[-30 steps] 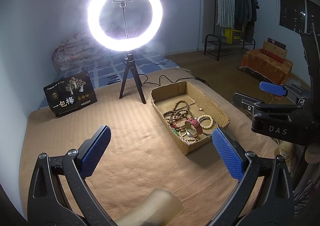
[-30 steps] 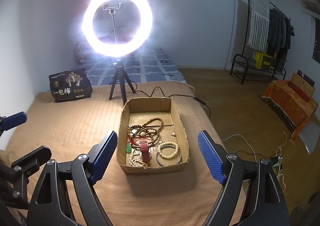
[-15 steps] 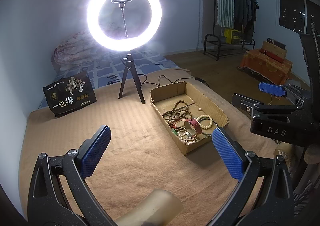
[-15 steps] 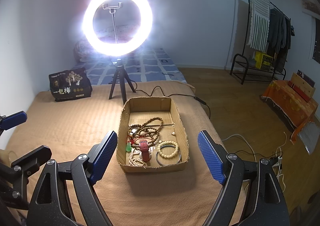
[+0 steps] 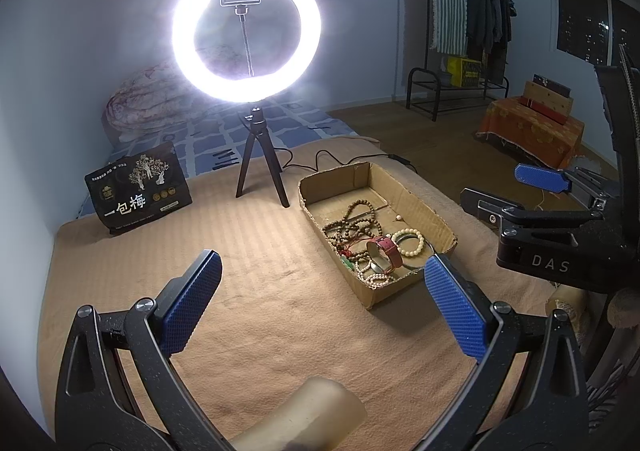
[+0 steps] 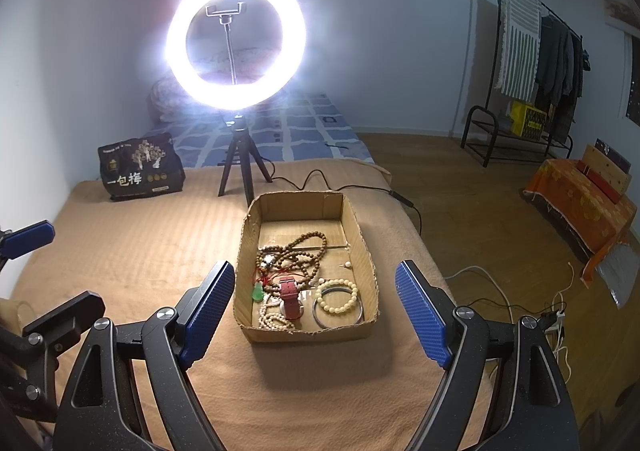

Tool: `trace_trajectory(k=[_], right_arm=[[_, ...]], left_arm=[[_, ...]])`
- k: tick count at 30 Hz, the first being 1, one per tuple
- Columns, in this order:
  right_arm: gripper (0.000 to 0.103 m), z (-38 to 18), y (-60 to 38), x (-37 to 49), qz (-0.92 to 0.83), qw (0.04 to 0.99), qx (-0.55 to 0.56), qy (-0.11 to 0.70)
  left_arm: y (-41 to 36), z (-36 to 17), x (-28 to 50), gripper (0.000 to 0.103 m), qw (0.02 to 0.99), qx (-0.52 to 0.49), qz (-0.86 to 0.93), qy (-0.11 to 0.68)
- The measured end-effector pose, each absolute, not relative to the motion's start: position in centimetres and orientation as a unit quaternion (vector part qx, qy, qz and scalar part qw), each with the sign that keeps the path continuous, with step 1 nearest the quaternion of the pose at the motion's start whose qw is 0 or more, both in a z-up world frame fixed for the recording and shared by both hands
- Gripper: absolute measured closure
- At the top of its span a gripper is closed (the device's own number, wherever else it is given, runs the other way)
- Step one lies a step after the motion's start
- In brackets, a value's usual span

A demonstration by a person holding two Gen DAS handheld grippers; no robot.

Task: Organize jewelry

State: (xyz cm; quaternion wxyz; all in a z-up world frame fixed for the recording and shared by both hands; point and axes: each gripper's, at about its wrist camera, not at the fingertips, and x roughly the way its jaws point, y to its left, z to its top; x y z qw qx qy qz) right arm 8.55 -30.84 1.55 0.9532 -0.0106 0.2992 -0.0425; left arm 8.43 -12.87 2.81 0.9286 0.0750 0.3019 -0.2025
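An open cardboard box (image 6: 366, 251) (image 5: 436, 215) sits on the tan blanket. In it lie brown bead strings (image 6: 304, 251), a red watch strap (image 6: 290, 295) (image 5: 388, 249), a cream bead bracelet (image 6: 338, 293) over a metal bangle, white beads (image 6: 276, 319) and a green pendant (image 6: 258, 292). My right gripper (image 6: 314, 311) is open and empty, just in front of the box, its fingers either side of the near end. My left gripper (image 5: 320, 305) is open and empty, over bare blanket to the left of the box. The right gripper also shows in the left wrist view (image 5: 540, 187).
A lit ring light on a black tripod (image 6: 236, 171) stands behind the box, its cable running right. A black printed bag (image 6: 140, 167) stands at the back left. The blanket (image 6: 140, 243) ends at the bed's right edge; cables lie on the wooden floor (image 6: 480, 211).
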Motion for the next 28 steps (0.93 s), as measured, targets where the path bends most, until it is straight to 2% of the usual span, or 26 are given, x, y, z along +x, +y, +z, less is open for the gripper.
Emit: trace_trajectory(k=[28], right_arm=[[0.020, 1.48, -31.06, 8.87, -0.041, 0.951, -0.019, 0.307]], left_arm=[[-13.28, 2.49, 8.01, 0.000, 0.932, 0.070, -0.195, 0.299]])
